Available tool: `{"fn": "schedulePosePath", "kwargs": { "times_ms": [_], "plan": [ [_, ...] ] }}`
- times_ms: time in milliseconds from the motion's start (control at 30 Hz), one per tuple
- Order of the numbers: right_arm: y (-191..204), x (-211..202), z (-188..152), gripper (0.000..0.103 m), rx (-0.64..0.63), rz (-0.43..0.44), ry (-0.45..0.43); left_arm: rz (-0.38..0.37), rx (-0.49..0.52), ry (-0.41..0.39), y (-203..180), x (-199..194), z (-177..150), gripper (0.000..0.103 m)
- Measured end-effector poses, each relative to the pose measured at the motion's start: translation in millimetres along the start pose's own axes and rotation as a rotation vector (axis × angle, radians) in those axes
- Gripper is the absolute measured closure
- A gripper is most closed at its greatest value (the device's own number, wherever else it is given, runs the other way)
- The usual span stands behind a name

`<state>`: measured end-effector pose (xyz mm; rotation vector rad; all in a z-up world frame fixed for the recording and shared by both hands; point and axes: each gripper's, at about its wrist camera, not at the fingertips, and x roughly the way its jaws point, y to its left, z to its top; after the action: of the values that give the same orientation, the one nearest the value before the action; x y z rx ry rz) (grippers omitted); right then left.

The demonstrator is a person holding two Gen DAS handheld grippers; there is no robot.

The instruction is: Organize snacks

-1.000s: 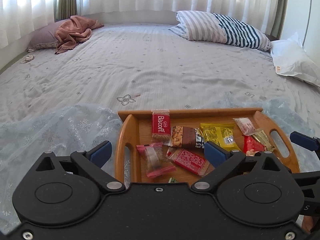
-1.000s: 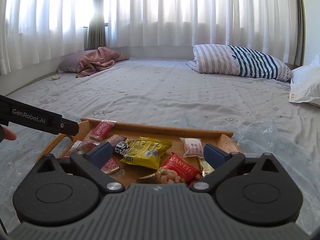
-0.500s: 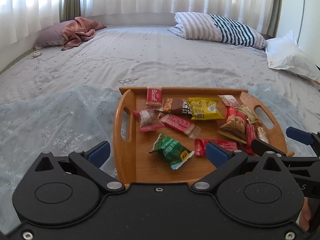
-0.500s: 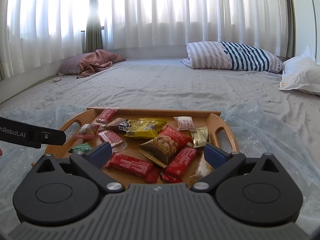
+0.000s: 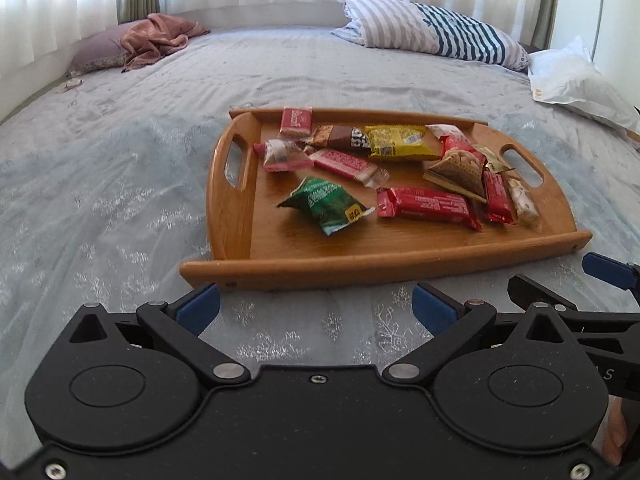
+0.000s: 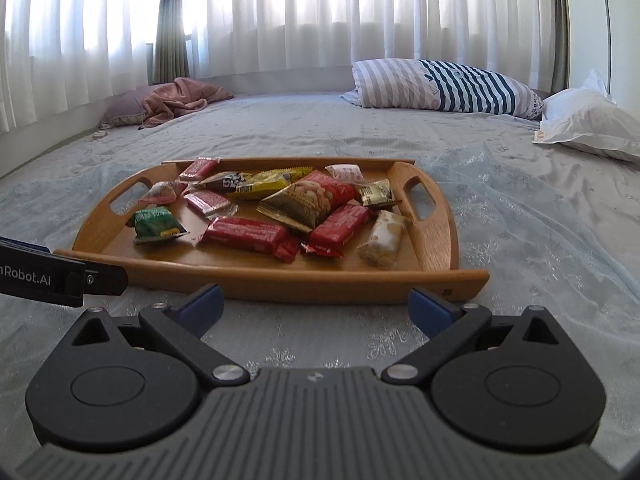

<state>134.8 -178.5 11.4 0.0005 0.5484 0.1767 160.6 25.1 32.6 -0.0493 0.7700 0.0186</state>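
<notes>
Holding both the left gripper (image 5: 316, 308) and right gripper (image 6: 316, 306) spread and empty short of the wooden tray (image 6: 256, 276), you have every snack (image 6: 248, 234) lying loose inside it; whichever packet you take, approach an isolated one squarely, avoiding the overlapped heap

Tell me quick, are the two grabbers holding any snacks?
Left gripper: open, holding nothing, short of the wooden tray.
Right gripper: open, holding nothing, also short of the tray.
</notes>
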Motion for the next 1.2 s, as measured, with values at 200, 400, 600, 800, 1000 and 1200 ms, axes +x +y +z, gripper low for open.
{"fn": "schedulePosePath", "kwargs": {
  "times_ms": [200, 400, 600, 800, 1000, 1200],
  "plan": [
    [-2.5, 4.1, -7.2, 0.0, 0.028, -0.009, 0.046, 0.033, -0.02, 0.007, 2.9, 10.5, -12.3, 0.001],
    [4.2, 12.9, -14.3, 0.0, 0.001, -0.016, 0.098, 0.057, -0.019, 0.0, 4.6, 22.1, -26.1, 0.0],
    [6.1, 15.5, -17.5, 0.0, -0.005, -0.02, 0.111, 0.061, -0.02, -0.047, 4.9, 23.0, -33.9, 0.0],
    [8.5, 16.6, -18.4, 0.0, -0.016, -0.028, 0.104, 0.05, -0.032, -0.05, 7.3, 23.4, -34.9, 0.0],
    [8.9, 17.0, -19.0, 0.0, -0.014, -0.027, 0.104, 0.05, -0.031, -0.053, 7.5, 23.4, -35.9, 0.0],
    [9.0, 17.0, -19.0, 0.0, -0.014, -0.026, 0.104, 0.049, -0.033, -0.052, 7.6, 23.4, -35.6, 0.0]
  ]
}}
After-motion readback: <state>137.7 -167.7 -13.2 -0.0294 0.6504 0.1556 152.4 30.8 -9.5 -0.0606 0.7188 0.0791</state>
